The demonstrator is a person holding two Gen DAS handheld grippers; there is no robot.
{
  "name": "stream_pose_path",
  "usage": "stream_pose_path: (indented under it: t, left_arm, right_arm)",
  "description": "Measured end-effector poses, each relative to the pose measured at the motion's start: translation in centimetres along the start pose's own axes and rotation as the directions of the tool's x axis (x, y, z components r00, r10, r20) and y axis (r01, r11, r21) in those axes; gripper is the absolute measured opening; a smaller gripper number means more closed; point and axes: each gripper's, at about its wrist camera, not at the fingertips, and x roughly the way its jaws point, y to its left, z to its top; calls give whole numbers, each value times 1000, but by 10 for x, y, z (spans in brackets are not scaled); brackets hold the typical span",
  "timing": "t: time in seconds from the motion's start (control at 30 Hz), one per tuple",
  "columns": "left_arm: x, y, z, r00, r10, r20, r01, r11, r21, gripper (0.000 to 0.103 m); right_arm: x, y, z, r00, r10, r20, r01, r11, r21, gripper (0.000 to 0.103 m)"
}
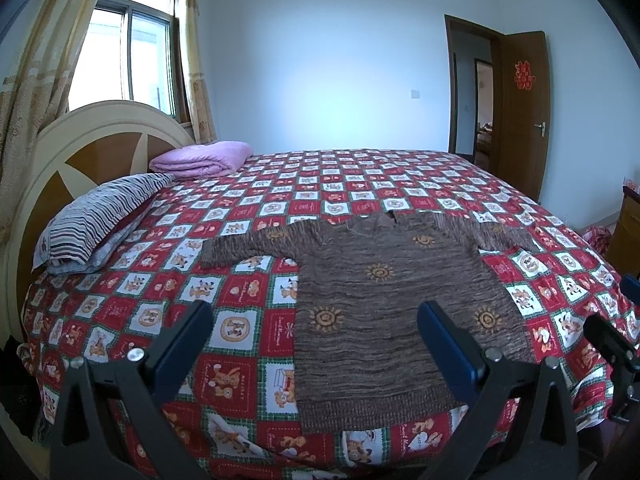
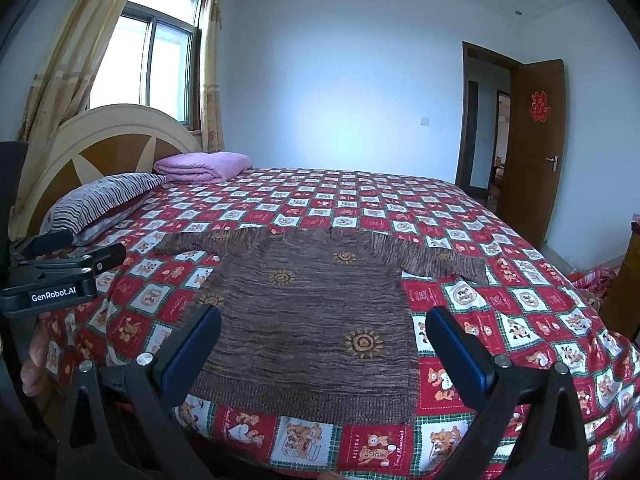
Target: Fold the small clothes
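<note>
Item: one small brown knitted sweater (image 1: 384,304), patterned with orange sun motifs, lay spread flat and face up on the bedspread (image 1: 240,208) near the bed's front edge, hem toward the cameras, neck toward the far wall, both sleeves stretched out to the sides. Condition of task: judged not begun; no fold showed in body or sleeves, so every fold was left to make. Left gripper (image 1: 316,328): jaws set wide apart, empty, held above the near edge of the bed with the sweater's lower left part showing between the fingers; not touching the cloth as far as could be told. Right gripper (image 2: 324,332): likewise wide and empty, framing the sweater's lower body from the right side. In the right wrist view the left gripper's body appeared at the left margin, with part of a hand (image 2: 34,364) below it. Other holdings: a striped pillow (image 1: 92,220) against the headboard (image 1: 80,140), a folded lilac blanket (image 1: 200,158) just behind the pillow, a curtained window (image 1: 128,52), and an open wooden door (image 1: 520,112) at the right. Writing: "GenRobot.AI" in white on the left gripper's side; the bedspread's squares bore teddy bears and small words, of which "HOLIDAY" was read on one near square; a red paper ornament (image 1: 525,74) on the door, characters too small to read surely.
</note>
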Motion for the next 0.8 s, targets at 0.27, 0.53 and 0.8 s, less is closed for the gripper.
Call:
stream_pose_path:
  t: [0.27, 0.53, 0.8]
  left_arm:
    - [14, -2, -3, 1000, 9, -21, -9, 1000, 8, 103]
    - [50, 1, -8, 997, 21, -80, -20, 1000, 8, 103]
    - [100, -11, 3, 989, -11, -146, 16, 999, 32, 103]
  right_arm:
    - [8, -6, -3, 1000, 4, 6, -4, 1000, -8, 102]
    - [50, -27, -14, 997, 15, -70, -12, 999, 37, 102]
    - [94, -65, -11, 995, 20, -98, -11, 996, 91, 102]
